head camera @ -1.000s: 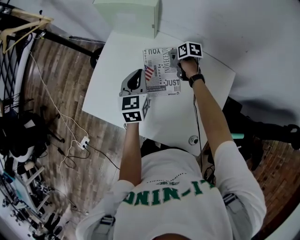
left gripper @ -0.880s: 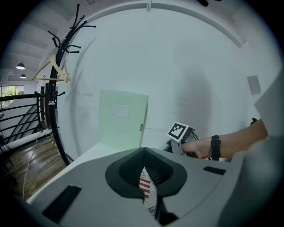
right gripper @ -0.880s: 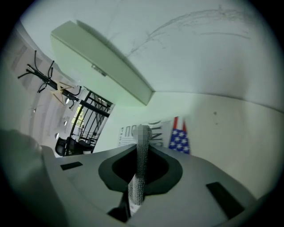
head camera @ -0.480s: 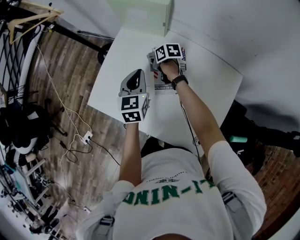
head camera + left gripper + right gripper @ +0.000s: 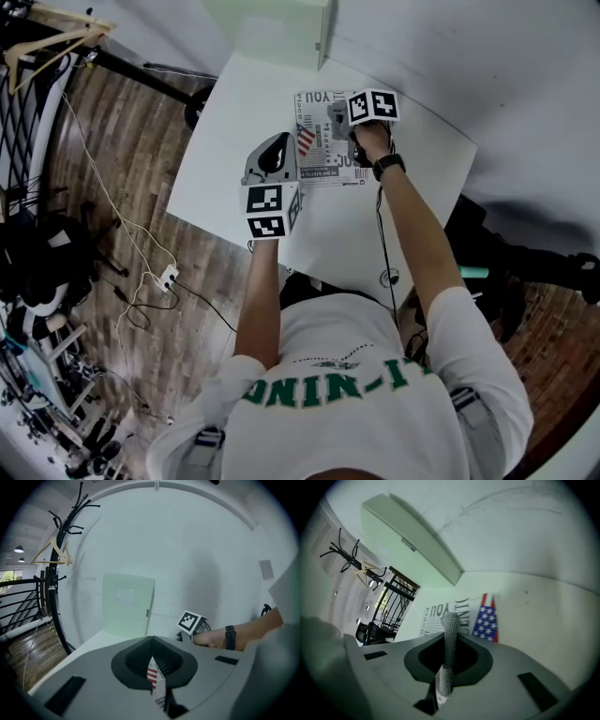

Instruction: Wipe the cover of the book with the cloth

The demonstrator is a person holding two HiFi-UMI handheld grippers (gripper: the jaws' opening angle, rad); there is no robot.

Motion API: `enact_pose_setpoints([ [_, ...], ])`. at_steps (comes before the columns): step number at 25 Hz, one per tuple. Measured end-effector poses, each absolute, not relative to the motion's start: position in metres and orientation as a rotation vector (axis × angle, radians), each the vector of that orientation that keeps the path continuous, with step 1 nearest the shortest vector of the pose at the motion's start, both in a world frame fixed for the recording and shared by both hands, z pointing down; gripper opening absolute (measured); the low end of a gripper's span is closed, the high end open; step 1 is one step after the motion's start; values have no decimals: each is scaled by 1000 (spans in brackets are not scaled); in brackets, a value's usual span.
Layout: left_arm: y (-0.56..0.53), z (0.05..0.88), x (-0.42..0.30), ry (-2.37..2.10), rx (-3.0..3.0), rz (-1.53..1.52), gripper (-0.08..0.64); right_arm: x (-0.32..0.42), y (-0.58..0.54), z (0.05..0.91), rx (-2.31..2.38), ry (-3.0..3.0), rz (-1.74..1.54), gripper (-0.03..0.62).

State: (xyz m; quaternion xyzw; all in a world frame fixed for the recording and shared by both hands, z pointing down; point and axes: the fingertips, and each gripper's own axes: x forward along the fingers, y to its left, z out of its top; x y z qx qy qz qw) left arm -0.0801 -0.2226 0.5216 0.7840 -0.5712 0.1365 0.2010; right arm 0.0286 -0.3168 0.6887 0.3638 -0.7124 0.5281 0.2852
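Only container-ish thing here is the pale green box [image 5: 272,28] at the back of the white table [image 5: 225,159], just behind the book [image 5: 323,159]. It's closed, so no idea what's in it. The book lies flat on the table, cover up, and the cover is newspaper-style black print with a little stars-and-stripes flag near its left edge. The right gripper [image 5: 451,639] is over the book's right half with its jaws clamped on the cloth [image 5: 449,653]. That gripper's own view shows it's a grey knit strip, kinda waffle-textured, sticking up past the jaw tips, with the "YOU" lettering and the flag's stars on the book behind it. The head view can't show that texture. The left gripper [image 5: 279,145] sits at the book's left edge by the flag. Its view has the jaws closed to a slit with a sliver of striped cover [image 5: 157,686] showing through, but I can't tell if it's nipping anything. That view also catches the box's flat door and the right hand's black wristwatch [image 5: 229,637]. Only the head view shows the wooden plank floor [image 5: 122,141] left of the table.
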Motion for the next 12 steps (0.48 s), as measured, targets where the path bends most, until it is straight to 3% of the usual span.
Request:
enact_pose_setpoints([
  [5,-223,527,-69,-1559,2206,384,12,95,-323,687,1115,-1844,1422,31],
  [12,-222,521,-74,-1573,2212,386,12,100,-324,686,1153,-1836,1420,31],
])
